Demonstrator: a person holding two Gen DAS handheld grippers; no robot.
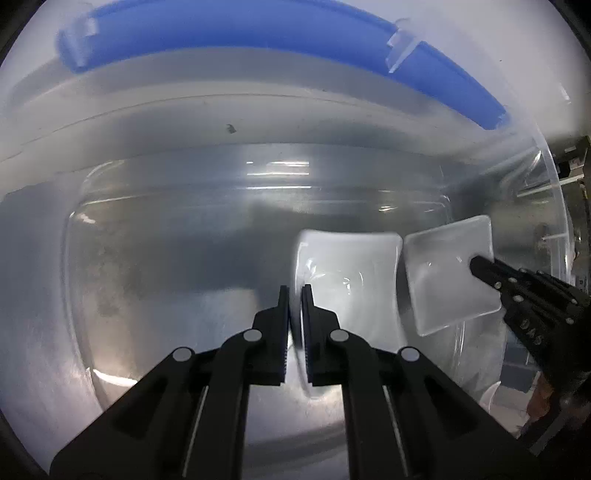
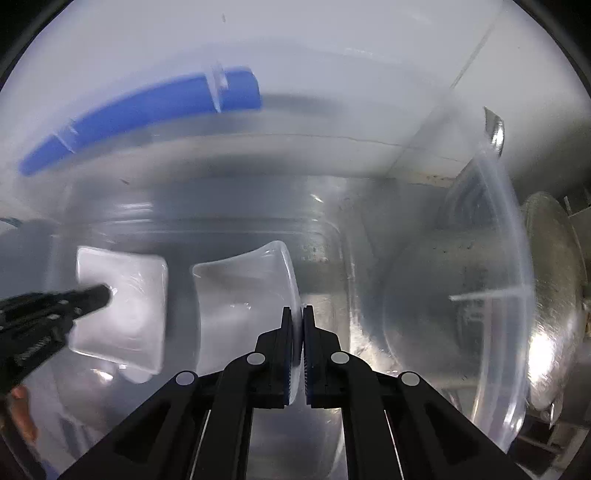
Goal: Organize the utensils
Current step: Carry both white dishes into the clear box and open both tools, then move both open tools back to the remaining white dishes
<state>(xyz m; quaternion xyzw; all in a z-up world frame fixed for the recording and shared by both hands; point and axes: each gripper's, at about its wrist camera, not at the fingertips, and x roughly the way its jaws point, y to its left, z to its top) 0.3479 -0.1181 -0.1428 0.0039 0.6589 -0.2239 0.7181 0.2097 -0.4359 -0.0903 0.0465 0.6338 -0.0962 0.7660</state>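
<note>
L gripper [image 1: 295, 295]: clamped on rim of L dish [image 1: 347, 273]. R gripper [image 2: 297, 317]: clamped on rim of R dish [image 2: 243, 295]. Both dishes side by side, nearly touching, low inside clear bin [image 1: 554, 206], blue handle [image 1: 258, 33] on far edge.
</note>
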